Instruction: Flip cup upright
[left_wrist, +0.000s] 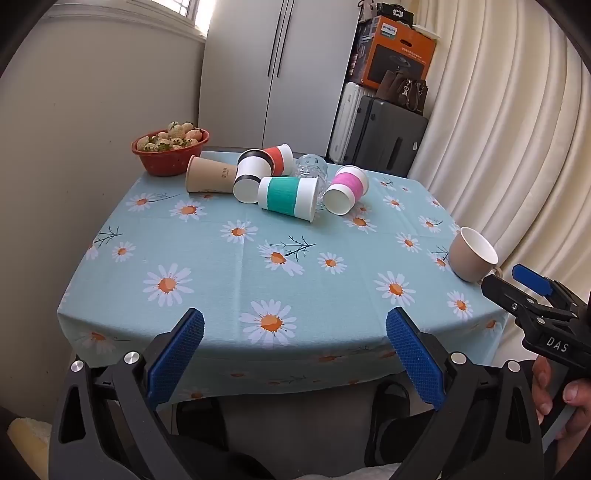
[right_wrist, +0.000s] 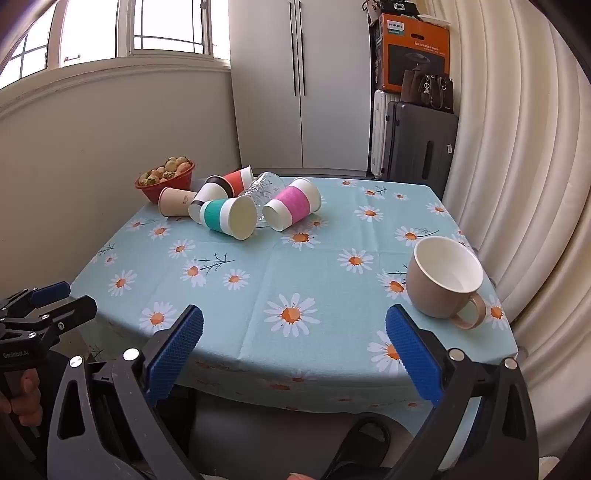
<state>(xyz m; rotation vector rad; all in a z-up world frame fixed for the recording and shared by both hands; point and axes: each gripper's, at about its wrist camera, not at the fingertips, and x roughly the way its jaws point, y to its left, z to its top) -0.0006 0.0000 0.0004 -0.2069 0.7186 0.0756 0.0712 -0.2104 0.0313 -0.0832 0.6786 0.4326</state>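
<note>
Both grippers hang at the near edge of the daisy-print blue tablecloth. The left gripper and right gripper each hold their blue-padded fingers wide apart, gripping nothing. Just beyond the right gripper stands the beige ceramic mug, upright near the cloth's right edge. Farther back lies a cluster of tipped paper cups around a clear glass, beside a red bowl of strawberries.

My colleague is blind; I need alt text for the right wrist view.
An open right gripper faces a daisy-print blue tablecloth with an upright beige ceramic mug near right. Tipped paper cups and a red strawberry bowl sit far left.
</note>
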